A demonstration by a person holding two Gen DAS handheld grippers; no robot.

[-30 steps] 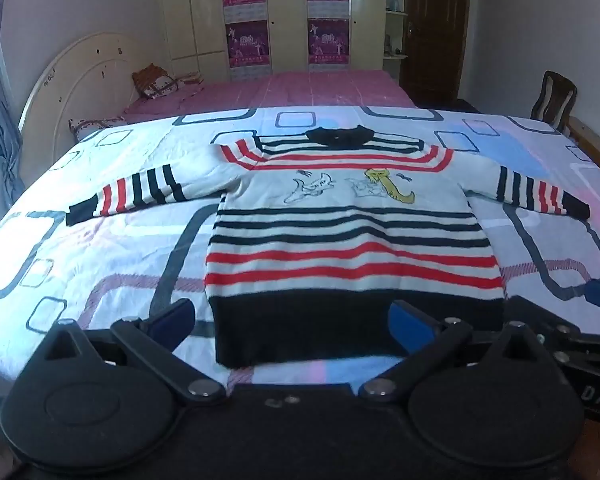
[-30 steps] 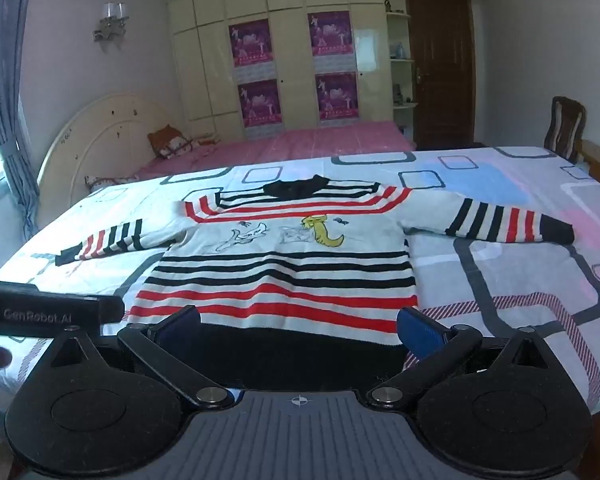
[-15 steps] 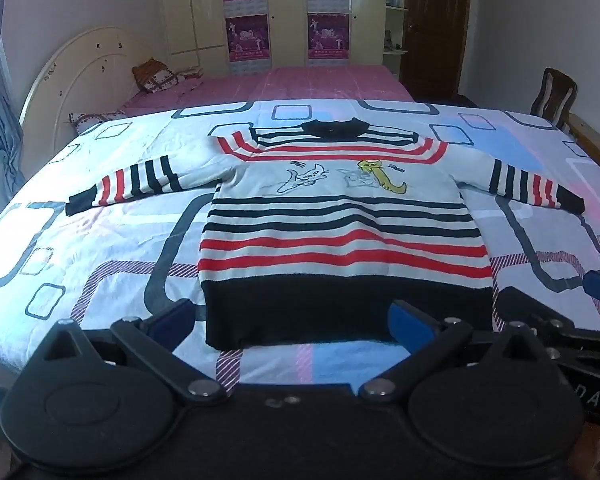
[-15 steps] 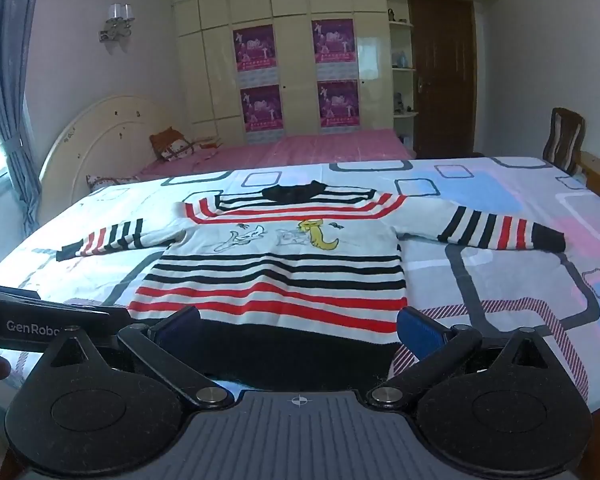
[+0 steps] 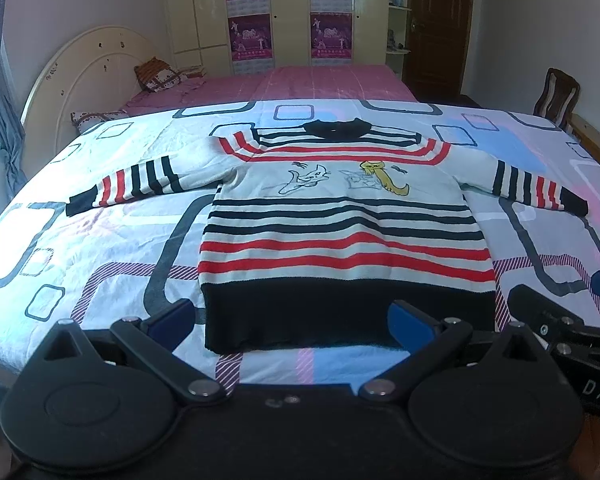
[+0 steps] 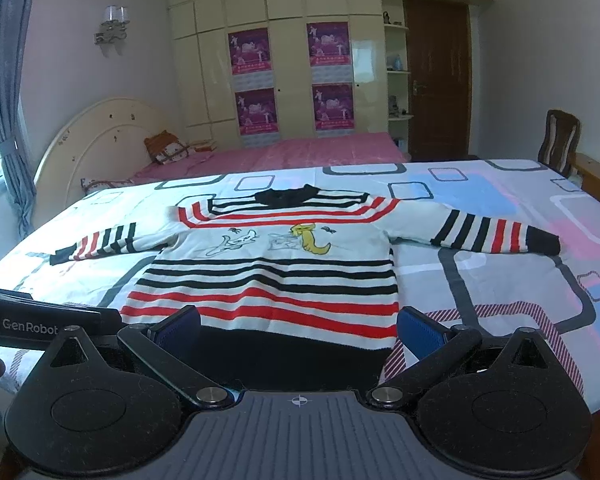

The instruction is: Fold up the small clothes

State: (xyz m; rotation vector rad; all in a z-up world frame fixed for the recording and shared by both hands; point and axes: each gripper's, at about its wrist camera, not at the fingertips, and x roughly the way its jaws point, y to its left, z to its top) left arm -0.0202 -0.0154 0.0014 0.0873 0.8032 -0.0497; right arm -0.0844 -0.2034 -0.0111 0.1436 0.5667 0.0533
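Both grippers are held at the near edge of the bed, their blue-padded fingers spread wide with nothing between them. Seen from its own camera, the left gripper (image 5: 292, 318) sits just short of the black hem of the striped sweater (image 5: 340, 232), with its left finger over the patterned sheet (image 5: 100, 240) beside the hem's corner and its right finger in front of the hem's right part. From the right wrist camera, the right gripper (image 6: 298, 326) frames the same hem, the sweater (image 6: 276, 280) stretching away ahead of it. Neither gripper touches the cloth as far as can be told.

One sweater lies on the sheet, flat and face up, collar far from the grippers, hem nearest them. Its two sleeves are spread out to either side, each ending in a black cuff. The chest carries two small animal drawings, one outlined in grey and one yellow.

Beyond the near bed stands a second bed with a pink cover (image 6: 300, 148) and a cream headboard (image 6: 100, 136). Four purple posters (image 6: 250, 52) hang on the wardrobe doors. One wooden chair (image 6: 560, 136) stands at the right, by the dark door (image 6: 438, 80).
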